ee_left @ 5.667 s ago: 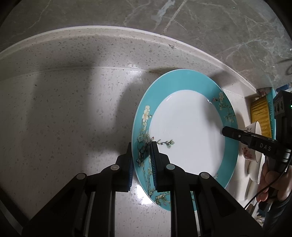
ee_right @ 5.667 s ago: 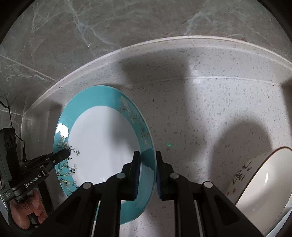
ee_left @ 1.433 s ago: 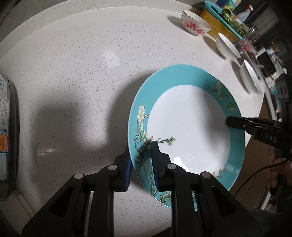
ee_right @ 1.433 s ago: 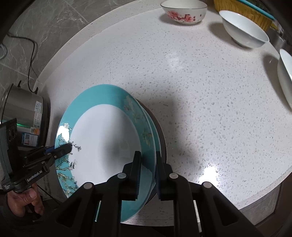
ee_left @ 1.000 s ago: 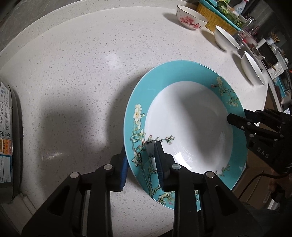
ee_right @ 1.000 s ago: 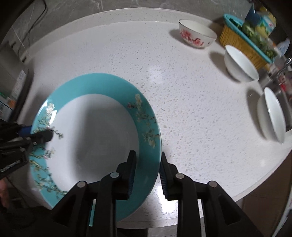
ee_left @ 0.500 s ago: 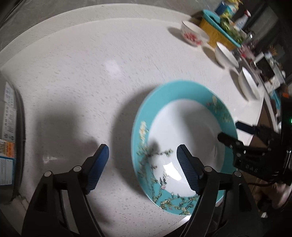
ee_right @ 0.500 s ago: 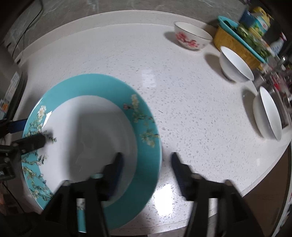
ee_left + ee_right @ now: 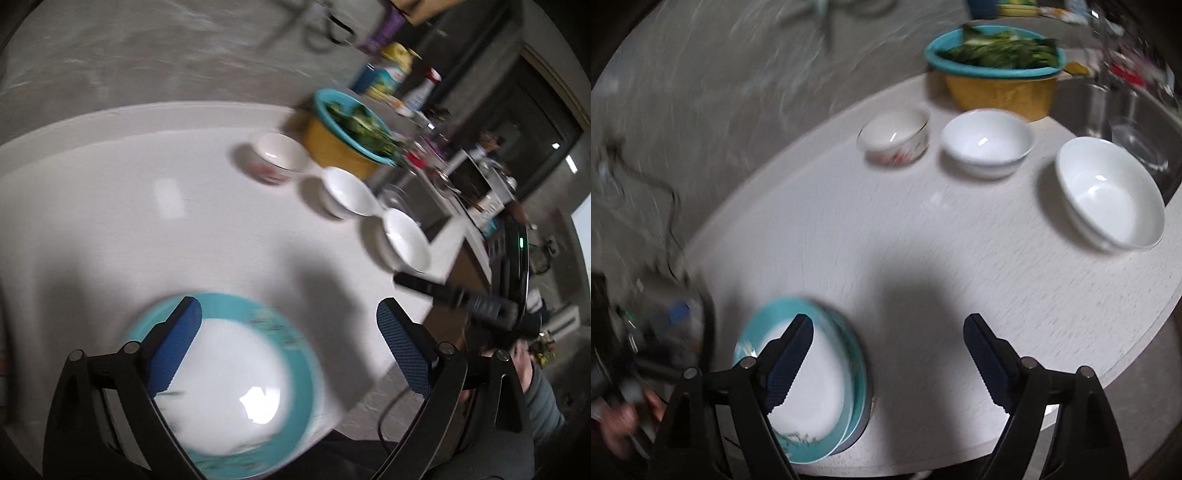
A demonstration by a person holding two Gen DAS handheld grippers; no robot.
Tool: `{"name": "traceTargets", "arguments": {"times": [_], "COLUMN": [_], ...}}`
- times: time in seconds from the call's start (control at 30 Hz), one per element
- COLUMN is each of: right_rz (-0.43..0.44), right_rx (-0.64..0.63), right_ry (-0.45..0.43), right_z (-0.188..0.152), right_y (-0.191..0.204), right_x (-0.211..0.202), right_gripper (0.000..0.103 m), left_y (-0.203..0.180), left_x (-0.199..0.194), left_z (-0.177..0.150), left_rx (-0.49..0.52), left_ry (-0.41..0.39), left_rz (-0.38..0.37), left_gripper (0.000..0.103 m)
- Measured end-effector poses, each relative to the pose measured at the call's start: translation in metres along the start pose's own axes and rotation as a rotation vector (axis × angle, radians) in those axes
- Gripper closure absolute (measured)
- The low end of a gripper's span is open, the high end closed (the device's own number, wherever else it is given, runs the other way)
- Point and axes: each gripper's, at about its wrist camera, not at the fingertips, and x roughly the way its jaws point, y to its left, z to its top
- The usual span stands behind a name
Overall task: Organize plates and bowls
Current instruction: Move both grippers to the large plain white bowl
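A teal-rimmed plate [image 9: 240, 387] with a white centre lies on a stack of plates [image 9: 812, 391] near the counter's front edge. My left gripper [image 9: 288, 332] is open and empty, raised above the plate. My right gripper [image 9: 886, 343] is open and empty, right of the stack. A floral bowl [image 9: 894, 136], a white bowl [image 9: 986, 144] and a larger white bowl [image 9: 1108, 192] stand farther back; they also show in the left wrist view as the floral bowl [image 9: 275, 158], the white bowl [image 9: 349, 195] and the larger white bowl [image 9: 404, 240].
A yellow basket with a teal colander of greens [image 9: 997, 70] stands behind the bowls. A sink [image 9: 1126, 122] with a glass lies at the far right. Bottles [image 9: 388, 74] stand by the wall. The white counter [image 9: 923, 240] has a curved front edge.
Both grippers let go of the teal plate, opened wide and pulled up and back from it. The plate now rests on the stack. Both views are blurred by motion.
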Motion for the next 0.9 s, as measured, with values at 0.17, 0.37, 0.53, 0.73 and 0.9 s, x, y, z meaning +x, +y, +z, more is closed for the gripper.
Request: {"name": "traceTargets", "arguments": {"times": [0.17,0.37,0.53,0.73,0.9], "right_rz": [0.088,0.061,-0.018,-0.03,-0.02], "right_rx": [-0.017,-0.064,-0.087,-0.086,-0.077], "right_ry": [-0.026,0.01,0.066,0.161,0.231], "right_z": [0.05,0.109,0.136,0.147,0.15], "right_y": [-0.074,-0.174,-0.229,-0.269,-0.281], "right_x": [-0.037,-0.056,-0.053,-0.03,-0.012], "right_gripper": [0.0,0.0,0.002,0.027,0.033], "left_y": [-0.076,-0.164,-0.203,-0.21,-0.205], "left_x": [0.086,0.198,0.271,0.327,0.355], "left_z": [0.012,0.035,0.054,0.072,0.074], "left_rx": [-0.006,-0.059,-0.108,-0.132,-0.125], "left_ry": [0.055,0.088,0.154,0.201,0.253], "left_rz": [0.042,0.099,0.133,0.189,0.193], "left_gripper": [0.0,0.0,0.0,0.002,0.002]}}
